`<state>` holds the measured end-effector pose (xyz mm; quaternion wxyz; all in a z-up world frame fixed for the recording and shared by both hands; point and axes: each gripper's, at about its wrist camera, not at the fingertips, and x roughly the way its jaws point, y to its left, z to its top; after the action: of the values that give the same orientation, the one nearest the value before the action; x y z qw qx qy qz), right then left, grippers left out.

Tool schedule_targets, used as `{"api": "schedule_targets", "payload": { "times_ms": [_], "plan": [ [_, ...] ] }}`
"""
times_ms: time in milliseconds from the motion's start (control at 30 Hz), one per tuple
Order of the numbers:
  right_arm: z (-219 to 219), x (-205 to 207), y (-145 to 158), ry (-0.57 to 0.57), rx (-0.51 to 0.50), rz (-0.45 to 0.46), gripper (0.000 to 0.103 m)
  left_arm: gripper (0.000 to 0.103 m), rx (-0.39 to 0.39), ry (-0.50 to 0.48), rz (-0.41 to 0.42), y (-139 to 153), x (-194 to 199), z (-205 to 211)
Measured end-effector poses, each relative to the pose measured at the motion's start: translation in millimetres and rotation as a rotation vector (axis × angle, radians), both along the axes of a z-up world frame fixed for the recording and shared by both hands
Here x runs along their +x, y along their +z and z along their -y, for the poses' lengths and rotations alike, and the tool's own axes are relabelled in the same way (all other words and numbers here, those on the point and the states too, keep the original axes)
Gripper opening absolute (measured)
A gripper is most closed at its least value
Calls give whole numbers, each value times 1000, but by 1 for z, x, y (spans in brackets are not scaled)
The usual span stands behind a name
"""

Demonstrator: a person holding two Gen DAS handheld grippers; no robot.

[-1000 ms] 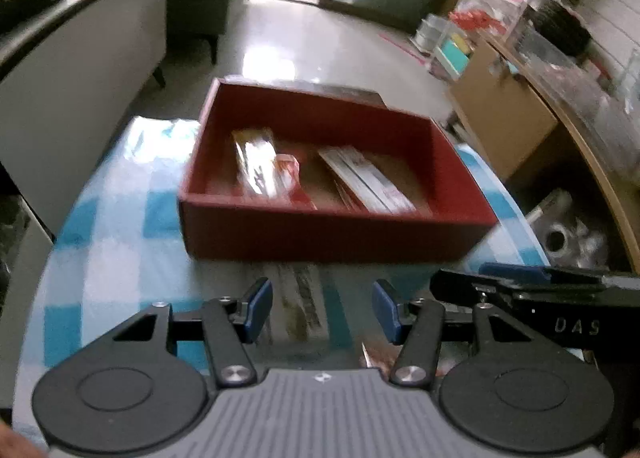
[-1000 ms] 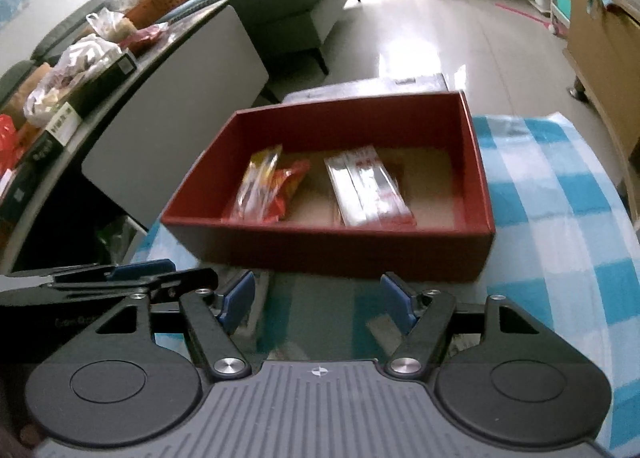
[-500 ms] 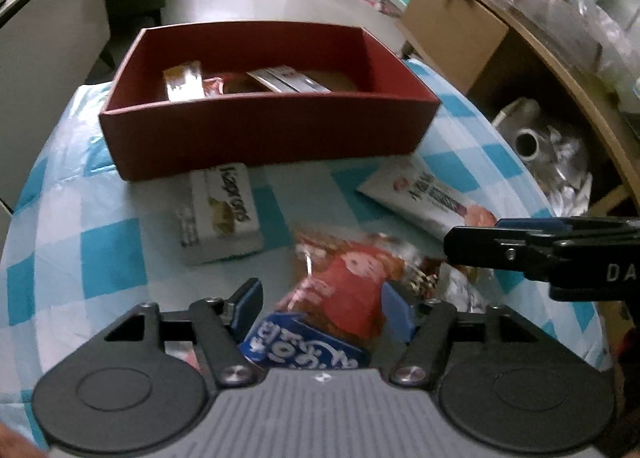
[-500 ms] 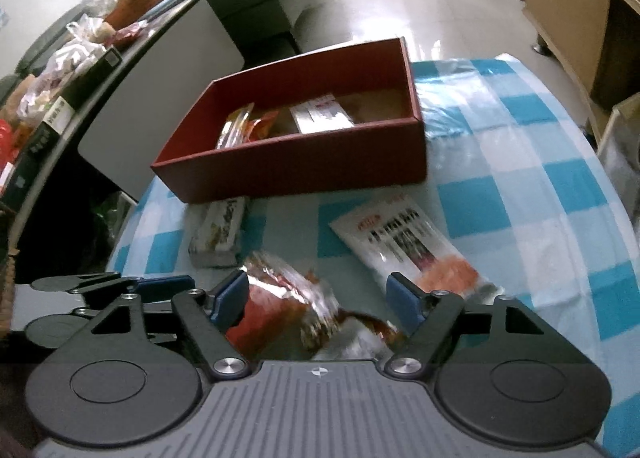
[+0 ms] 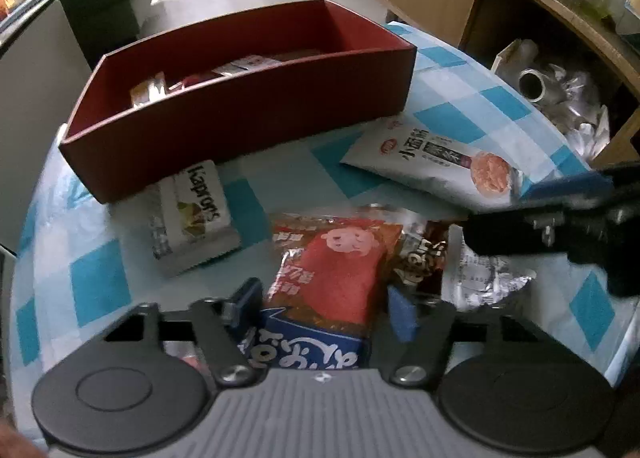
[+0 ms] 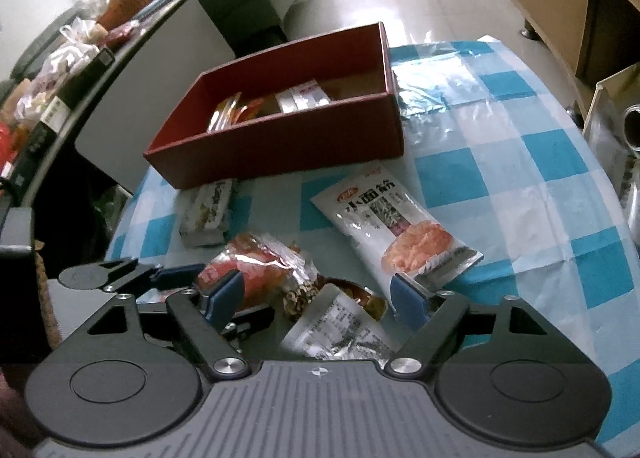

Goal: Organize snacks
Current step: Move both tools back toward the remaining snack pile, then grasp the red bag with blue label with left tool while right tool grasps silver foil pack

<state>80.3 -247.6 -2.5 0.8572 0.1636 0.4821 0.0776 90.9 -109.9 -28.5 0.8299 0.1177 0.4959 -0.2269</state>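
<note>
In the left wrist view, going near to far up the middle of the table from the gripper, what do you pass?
left gripper, jaws open → blue packet → red snack bag with a cartoon face → blue-checked tablecloth → red box → packets inside the box.

The left tool hung low with its 2 blue-padded fingers spread wide apart. The right tool sat just beside it, fingers likewise parted, its tip crossing ahead of the left tool's right finger.
</note>
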Motion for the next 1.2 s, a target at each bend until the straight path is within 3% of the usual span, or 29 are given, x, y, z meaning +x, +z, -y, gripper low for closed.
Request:
{"api": "schedule_targets", "payload": {
  "times_ms": [100, 200, 367, 467, 600, 700, 933, 1067, 1200],
  "plan": [
    [-2, -4, -4, 16, -17, -18, 85, 40, -43, 22, -20, 6, 3, -9],
    [-5, -12, -12, 46, -40, -44, 85, 39, -65, 50, -23, 12, 5, -19],
    [-20, -21, -32, 126, -138, -101, 85, 38, -126, 72, -28, 24, 6, -35],
    [-28, -19, -39, 184, -205, -88, 85, 39, -148, 82, -31, 29, 5, -44],
    [-38, -14, -47, 230, -263, -98, 91, 39, -182, 100, -63, 31, 8, -55],
    [-42, -14, -50, 246, -261, -100, 103, 39, -186, 105, -65, 31, 8, -60],
    [-57, -16, -57, 362, -370, -120, 103, 39, -210, 114, -79, 33, 10, -66],
    [-55, -9, -55, 430, -368, -160, 103, 39, -220, 112, -82, 34, 10, -68],
    [-57, -9, -55, 415, -373, -160, 103, 40, -218, 112, -92, 33, 11, -68]
  ]
}}
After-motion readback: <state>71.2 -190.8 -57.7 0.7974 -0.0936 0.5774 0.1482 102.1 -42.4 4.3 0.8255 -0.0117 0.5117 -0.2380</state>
